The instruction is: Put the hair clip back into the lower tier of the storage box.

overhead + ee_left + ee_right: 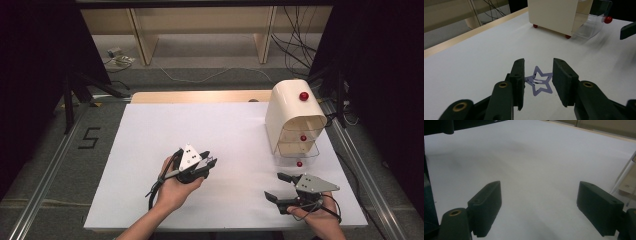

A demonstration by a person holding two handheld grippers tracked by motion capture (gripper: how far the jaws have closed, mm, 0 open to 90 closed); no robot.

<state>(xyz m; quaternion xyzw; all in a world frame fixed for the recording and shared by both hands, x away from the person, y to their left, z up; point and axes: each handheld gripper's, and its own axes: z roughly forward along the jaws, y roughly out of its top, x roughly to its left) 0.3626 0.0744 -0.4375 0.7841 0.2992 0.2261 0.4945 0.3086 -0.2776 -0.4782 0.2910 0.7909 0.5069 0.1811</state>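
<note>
High view: left claw [209,162] at desk [150,150] centre, drawers [295,122] at two o'clock. Left gripper view: star clip [540,81] lies between narrowly parted jaws; close squarely on it. Right gripper view: right claw [539,205] wide, empty.

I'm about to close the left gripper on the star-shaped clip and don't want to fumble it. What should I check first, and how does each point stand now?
1. Star clip lies between the left gripper's jaws: ok.
2. Jaws open wider than the clip: ok, a narrow gap shows on both sides, though one end of the clip is close to the left jaw.
3. Clip flat on the white table: ok, as far as the left gripper view shows.
4. Right gripper out of the way: ok, it is open, near the table's right front.
5. Drawer unit has a clear drawer pulled out: ok.
6. Jaws low enough to catch the thin clip: cannot tell.
</note>
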